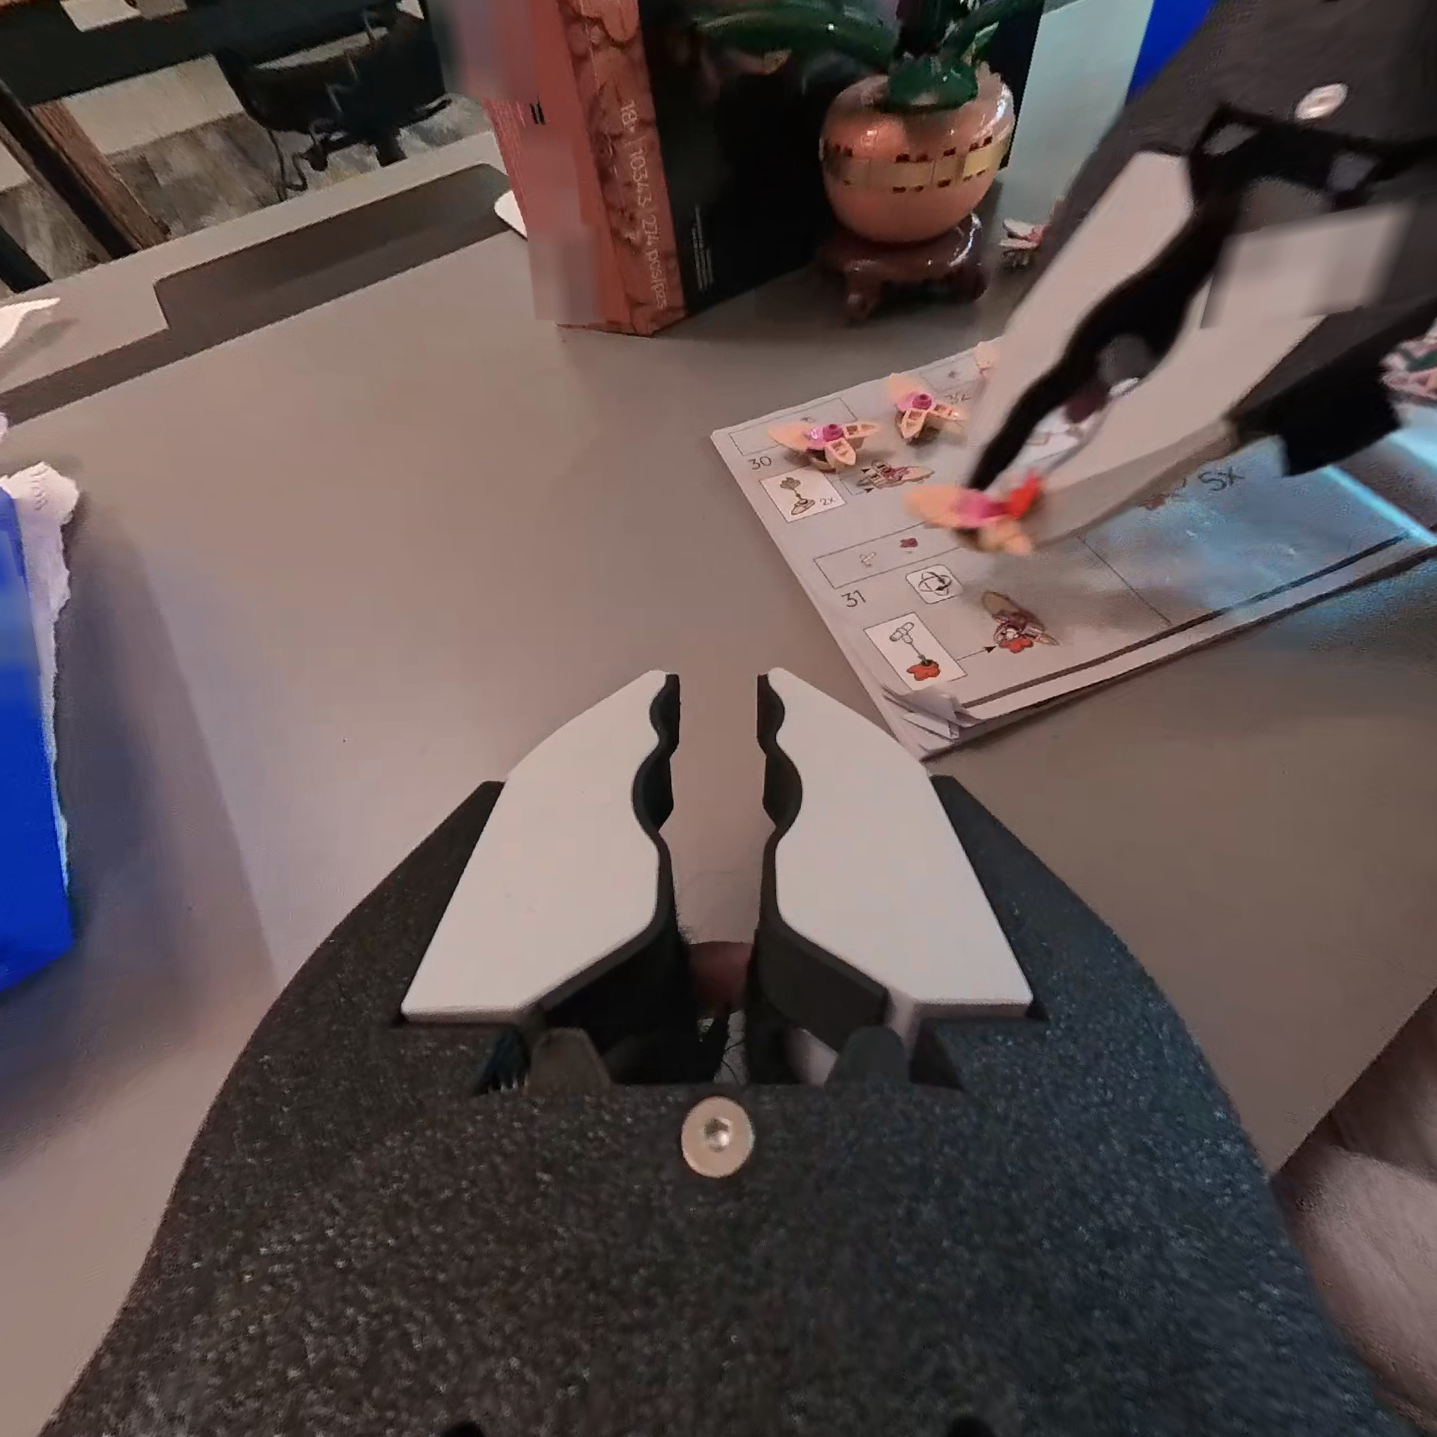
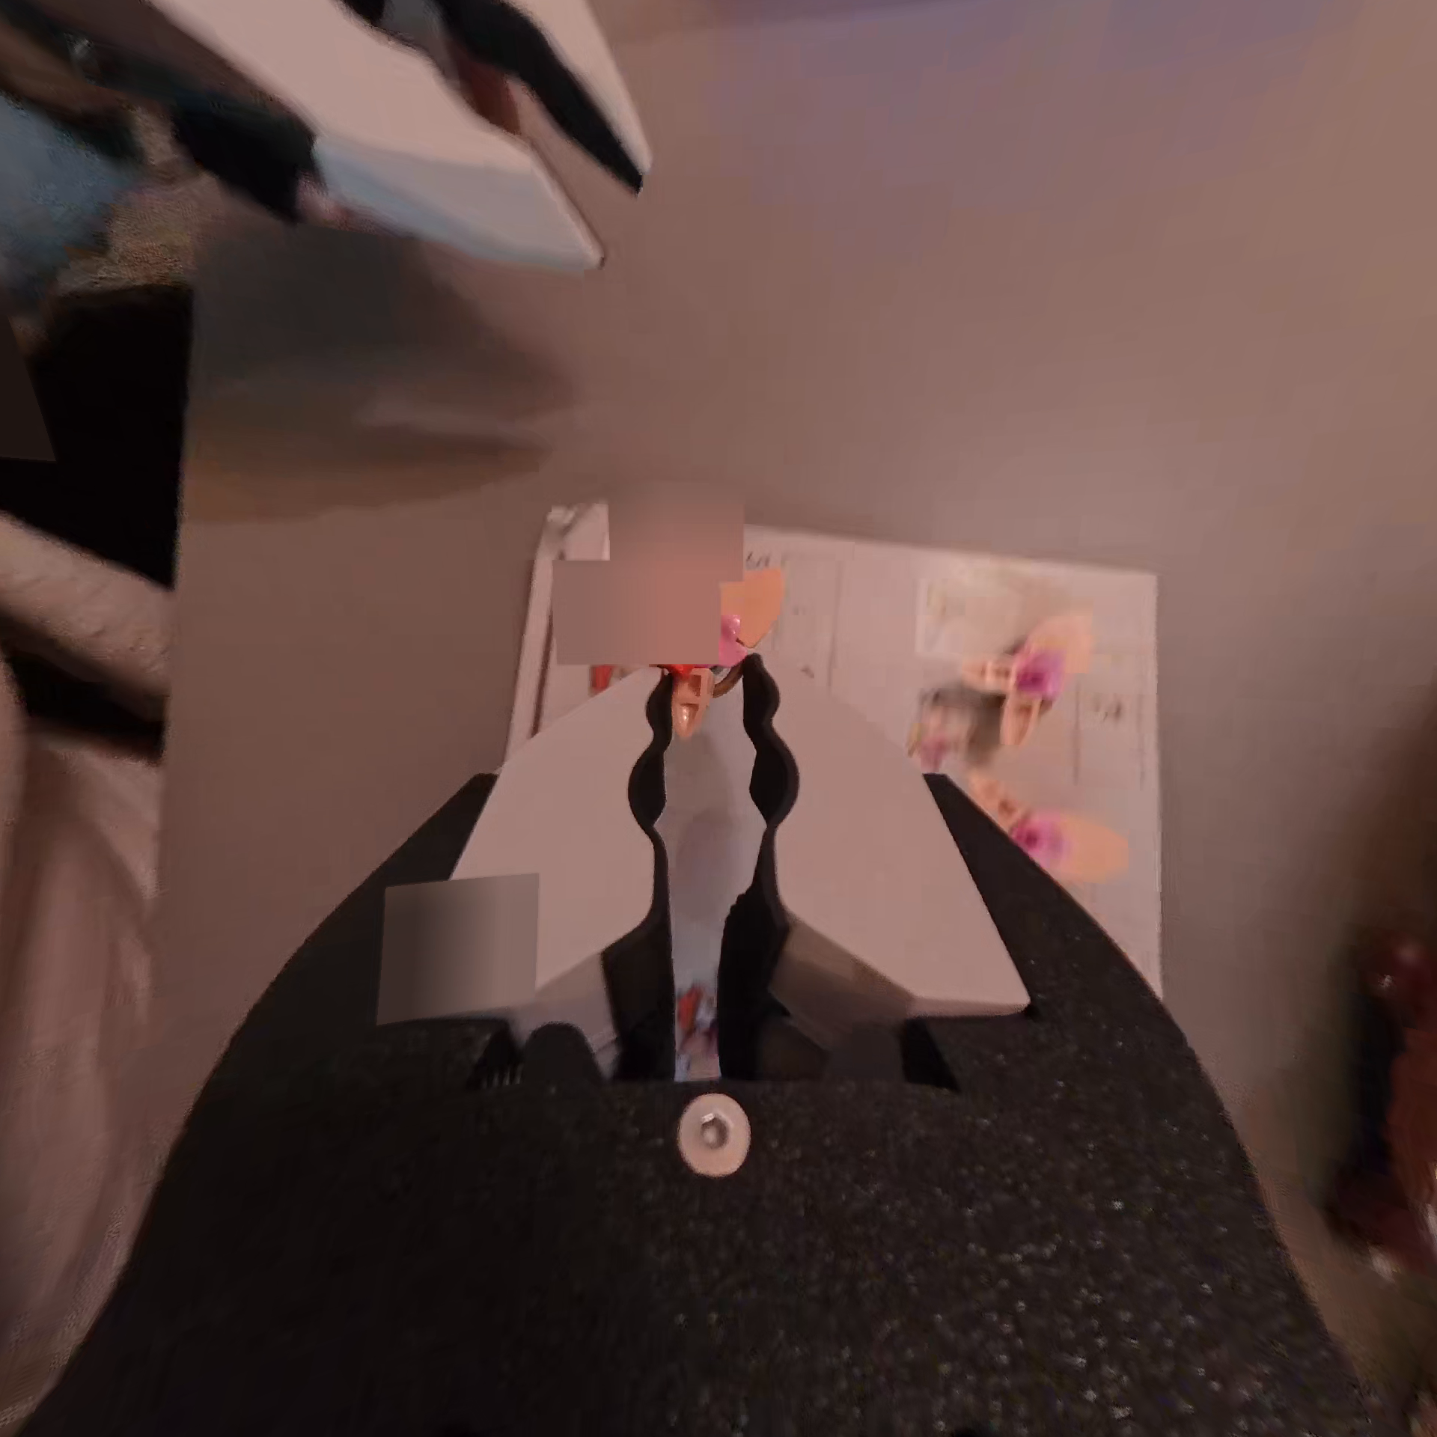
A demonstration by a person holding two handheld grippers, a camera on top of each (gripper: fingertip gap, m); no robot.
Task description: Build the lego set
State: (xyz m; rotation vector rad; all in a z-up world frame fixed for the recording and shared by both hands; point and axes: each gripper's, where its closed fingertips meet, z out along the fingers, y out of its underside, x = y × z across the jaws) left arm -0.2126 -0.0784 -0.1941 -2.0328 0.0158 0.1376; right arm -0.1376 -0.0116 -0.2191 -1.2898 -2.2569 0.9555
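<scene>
The right gripper (image 1: pixel 1003 505), right of frame, has its jaws clamped on a tan-and-pink flower assembly (image 1: pixel 968 509) above the instruction booklet (image 1: pixel 1011 622). The left gripper (image 1: pixel 719 700) hangs empty, jaws narrowly parted. Next, probably, placement beside the finished flowers (image 1: pixel 828 439).

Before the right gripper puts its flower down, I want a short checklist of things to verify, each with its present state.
1. The right gripper grips the held flower at its fingertips: ok.
2. Held flower has its red piece attached: ok.
3. Left gripper is open, empty and apart from the right one: ok.
4. Free space on the instruction booklet below the flower: ok.
5. The two finished flowers lie on the booklet, away from the held one: ok.
6. How high the flower hangs above the page: cannot tell, the picture is blurred.
</scene>
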